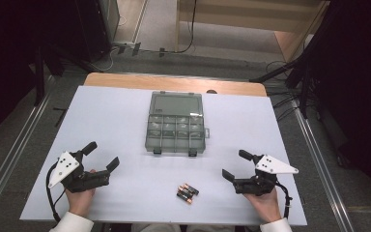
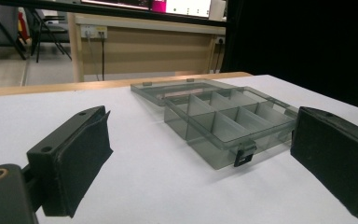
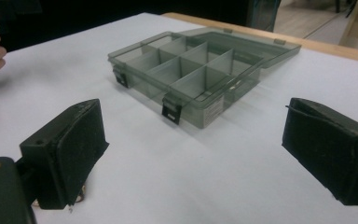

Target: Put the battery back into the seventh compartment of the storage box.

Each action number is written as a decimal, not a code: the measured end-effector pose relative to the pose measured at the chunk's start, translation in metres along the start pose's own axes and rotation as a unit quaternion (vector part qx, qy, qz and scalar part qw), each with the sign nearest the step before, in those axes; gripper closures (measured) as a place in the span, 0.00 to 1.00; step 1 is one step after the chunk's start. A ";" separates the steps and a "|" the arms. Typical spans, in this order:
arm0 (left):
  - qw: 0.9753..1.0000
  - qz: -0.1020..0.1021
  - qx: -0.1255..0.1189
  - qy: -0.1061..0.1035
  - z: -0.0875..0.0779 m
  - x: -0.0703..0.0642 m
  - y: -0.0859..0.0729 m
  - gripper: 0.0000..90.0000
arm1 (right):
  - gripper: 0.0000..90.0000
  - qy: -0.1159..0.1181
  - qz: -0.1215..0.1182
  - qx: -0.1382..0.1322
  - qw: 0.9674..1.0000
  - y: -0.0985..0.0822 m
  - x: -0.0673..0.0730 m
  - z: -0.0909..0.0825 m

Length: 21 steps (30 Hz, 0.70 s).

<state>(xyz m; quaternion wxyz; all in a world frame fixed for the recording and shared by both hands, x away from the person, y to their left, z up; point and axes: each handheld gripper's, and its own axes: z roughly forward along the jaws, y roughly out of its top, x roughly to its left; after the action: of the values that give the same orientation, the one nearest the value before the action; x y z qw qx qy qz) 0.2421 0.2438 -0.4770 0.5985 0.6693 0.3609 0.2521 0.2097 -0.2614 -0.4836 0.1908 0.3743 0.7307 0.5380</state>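
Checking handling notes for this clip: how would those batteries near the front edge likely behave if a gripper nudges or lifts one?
The batteries are small cylinders lying on their sides, so a nudge would probably roll them. They look rigid and smooth, so may slip between pads.

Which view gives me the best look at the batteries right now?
The high view: the batteries lie in a small cluster on the table's near edge, between both grippers, in front of the organizer box. The gripper views look toward the box instead.

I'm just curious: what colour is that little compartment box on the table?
The box is see-through smoky grey with black latches, clearest in the right gripper view.
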 end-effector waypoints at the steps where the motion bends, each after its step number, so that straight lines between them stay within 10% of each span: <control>1: 1.000 0.002 0.001 -0.001 0.000 0.000 0.000 0.05 | 0.07 0.004 -0.002 0.008 1.000 0.001 0.004 0.003; 21: 1.000 -0.007 -0.001 -0.002 0.000 -0.001 -0.001 0.05 | 0.08 0.053 -0.048 0.107 0.992 0.010 0.032 0.033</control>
<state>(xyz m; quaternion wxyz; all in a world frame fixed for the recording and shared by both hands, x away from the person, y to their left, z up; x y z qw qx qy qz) 0.2417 0.2428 -0.4777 0.6013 0.6670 0.3642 0.2468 0.2151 -0.2145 -0.4816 0.1362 0.3280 0.8103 0.4662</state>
